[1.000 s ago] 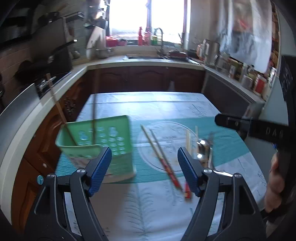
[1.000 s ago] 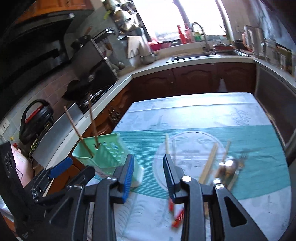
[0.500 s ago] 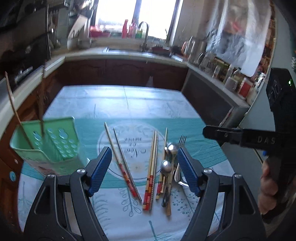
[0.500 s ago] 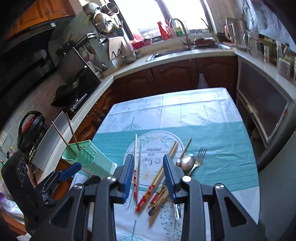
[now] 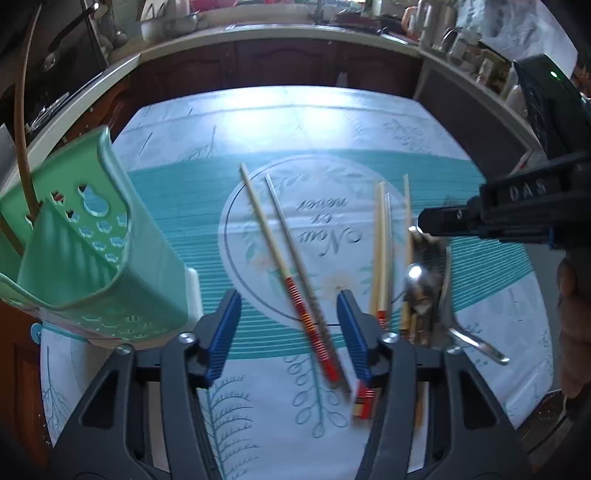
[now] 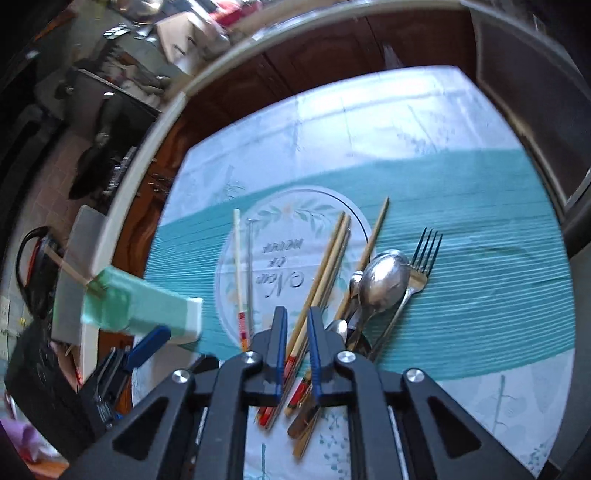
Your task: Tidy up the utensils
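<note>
A green perforated utensil holder (image 5: 92,266) stands at the table's left with two chopsticks (image 5: 22,122) upright in it; it also shows in the right wrist view (image 6: 136,306). Loose chopsticks (image 5: 291,273) lie across the round print of the tablecloth. More chopsticks (image 6: 325,266), spoons (image 6: 384,280) and a fork (image 6: 417,273) lie in a pile to the right. My left gripper (image 5: 288,328) is open above the red-ended chopstick pair. My right gripper (image 6: 295,332) is open, its jaws narrow, low over the chopsticks of the pile.
The table carries a white and teal cloth (image 5: 369,122). Dark wooden cabinets and a pale counter (image 5: 280,33) wrap around the back and left. A stove (image 6: 107,147) sits on the left counter. Jars line the right counter.
Both grippers have tilted down and dropped closer to the table. The left one came over the red-ended chopsticks; the right one came over the pile.
</note>
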The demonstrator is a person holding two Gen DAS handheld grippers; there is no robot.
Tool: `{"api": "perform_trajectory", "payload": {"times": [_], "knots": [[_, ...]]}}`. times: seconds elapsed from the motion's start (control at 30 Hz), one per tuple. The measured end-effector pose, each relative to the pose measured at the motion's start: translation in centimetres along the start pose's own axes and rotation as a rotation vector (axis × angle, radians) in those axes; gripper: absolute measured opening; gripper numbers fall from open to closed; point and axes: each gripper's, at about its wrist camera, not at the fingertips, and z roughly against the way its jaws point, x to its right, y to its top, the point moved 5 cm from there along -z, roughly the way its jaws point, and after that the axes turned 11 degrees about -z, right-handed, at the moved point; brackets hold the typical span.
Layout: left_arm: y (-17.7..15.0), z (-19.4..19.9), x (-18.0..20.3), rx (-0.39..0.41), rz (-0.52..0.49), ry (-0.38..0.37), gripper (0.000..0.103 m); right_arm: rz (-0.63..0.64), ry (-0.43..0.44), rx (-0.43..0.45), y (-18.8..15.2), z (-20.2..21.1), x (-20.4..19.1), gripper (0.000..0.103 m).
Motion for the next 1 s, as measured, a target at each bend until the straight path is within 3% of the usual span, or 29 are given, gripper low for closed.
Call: {"api": "perform_trajectory", "payload": {"times": [0.4, 0.8, 1.0], "knots": [[-1.3, -1.6, -1.6, -0.010, 0.018, -0.039, 0.048, -0.055, -0.104, -0.122, 1.6, -5.8, 0.0, 0.006], [-2.1, -1.6, -2.4, 0.001, 0.031, -0.057, 0.048, -0.030, -0.244, -0.119, 1.7, -7.5, -0.7, 0.007], [-2.4, -1.1, -2.8, 0.013, 0.030, -0.068, 0.048, -0.012, -0.259, -0.103, 1.6, -7.2, -1.9, 0.007]]}}
